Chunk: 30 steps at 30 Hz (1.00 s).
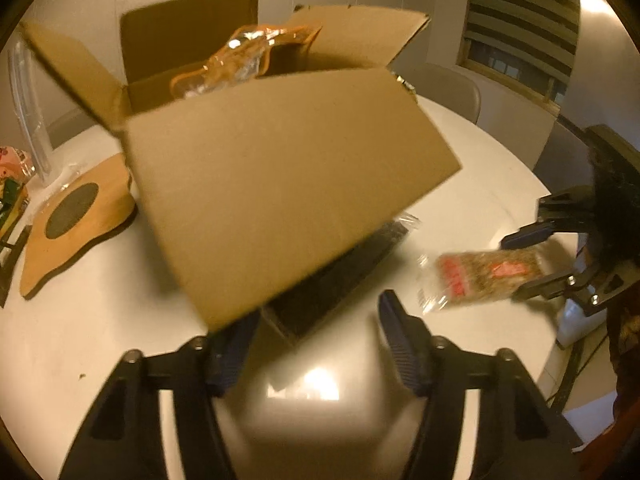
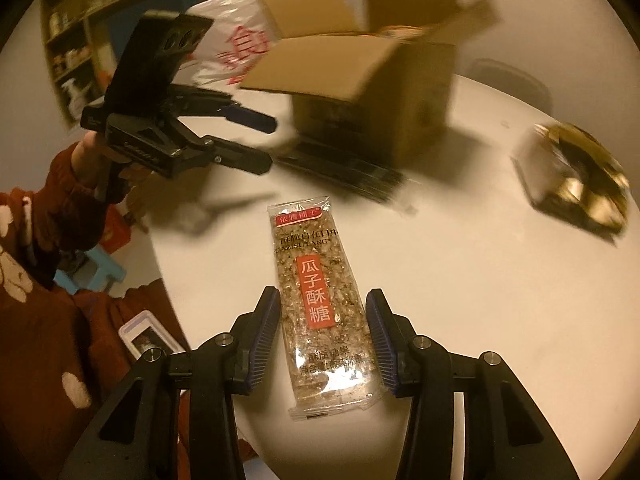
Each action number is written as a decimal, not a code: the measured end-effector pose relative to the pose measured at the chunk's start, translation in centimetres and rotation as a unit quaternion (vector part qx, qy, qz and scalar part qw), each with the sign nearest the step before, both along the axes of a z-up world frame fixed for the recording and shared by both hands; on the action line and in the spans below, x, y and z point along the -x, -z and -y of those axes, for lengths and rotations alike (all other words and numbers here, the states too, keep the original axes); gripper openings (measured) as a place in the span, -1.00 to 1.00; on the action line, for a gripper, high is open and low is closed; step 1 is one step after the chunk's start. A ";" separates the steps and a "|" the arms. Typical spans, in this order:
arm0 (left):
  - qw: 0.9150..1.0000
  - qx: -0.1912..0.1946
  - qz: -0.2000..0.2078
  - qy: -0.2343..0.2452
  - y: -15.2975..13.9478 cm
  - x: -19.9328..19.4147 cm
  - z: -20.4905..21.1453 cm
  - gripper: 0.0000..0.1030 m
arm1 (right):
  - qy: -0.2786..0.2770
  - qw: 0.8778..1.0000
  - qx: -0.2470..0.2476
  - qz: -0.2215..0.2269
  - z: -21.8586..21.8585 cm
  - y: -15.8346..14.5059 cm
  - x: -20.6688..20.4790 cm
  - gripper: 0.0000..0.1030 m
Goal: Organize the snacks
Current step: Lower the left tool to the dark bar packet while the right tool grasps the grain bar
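Note:
A seed brittle bar in clear wrap with a red label (image 2: 320, 292) lies on the white table between the open fingers of my right gripper (image 2: 323, 312); the pads sit either side, apart from it. It also shows in the left wrist view (image 1: 486, 276), with the right gripper (image 1: 520, 264) around its far end. An open cardboard box (image 1: 280, 184) stands mid-table with an orange-trimmed clear packet (image 1: 240, 56) inside. My left gripper (image 1: 312, 328) is open and empty just under the box's near flap. The box (image 2: 384, 92) and left gripper (image 2: 268, 140) show in the right wrist view.
A flat dark packet (image 1: 340, 276) lies beside the box, also in the right wrist view (image 2: 352, 172). A tan mat (image 1: 76, 220) and snack bags (image 1: 12, 176) lie left. A gold-and-black pack (image 2: 580, 176) lies right. A white plastic bag (image 2: 236, 40) stands behind the box.

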<state>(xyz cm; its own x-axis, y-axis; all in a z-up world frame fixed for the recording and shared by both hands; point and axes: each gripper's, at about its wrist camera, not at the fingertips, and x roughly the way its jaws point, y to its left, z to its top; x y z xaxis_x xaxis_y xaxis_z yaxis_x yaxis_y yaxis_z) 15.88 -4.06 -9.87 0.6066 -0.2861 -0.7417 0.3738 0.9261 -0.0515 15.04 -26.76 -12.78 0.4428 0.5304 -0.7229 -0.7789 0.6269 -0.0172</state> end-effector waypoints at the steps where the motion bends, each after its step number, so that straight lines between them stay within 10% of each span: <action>1: 1.000 -0.002 0.002 0.002 0.2 -0.4 0.3 0.09 | 0.012 1.000 0.002 0.001 0.3 0.0 -0.1 -0.21; 8: 1.000 -0.003 -0.010 0.004 0.2 -2.3 1.3 0.38 | 0.056 0.998 -0.002 -0.001 3.1 -0.3 0.0 -0.21; 23: 0.996 0.018 -0.041 0.081 -0.6 -0.3 2.8 0.37 | 0.064 0.998 0.000 -0.002 3.3 -0.4 0.1 -0.21; 30: 0.999 -0.034 -0.016 0.037 -0.7 -2.6 2.3 0.37 | 0.070 0.998 0.005 -0.003 3.2 -0.4 0.1 -0.21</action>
<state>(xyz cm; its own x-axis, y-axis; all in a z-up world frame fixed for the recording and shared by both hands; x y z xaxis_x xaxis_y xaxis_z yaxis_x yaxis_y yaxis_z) 18.44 -6.35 -9.15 0.5619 -0.2784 -0.7790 0.4411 0.8975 -0.0027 14.96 -29.99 -12.40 0.5081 0.4571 -0.7300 -0.6839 0.7293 -0.0194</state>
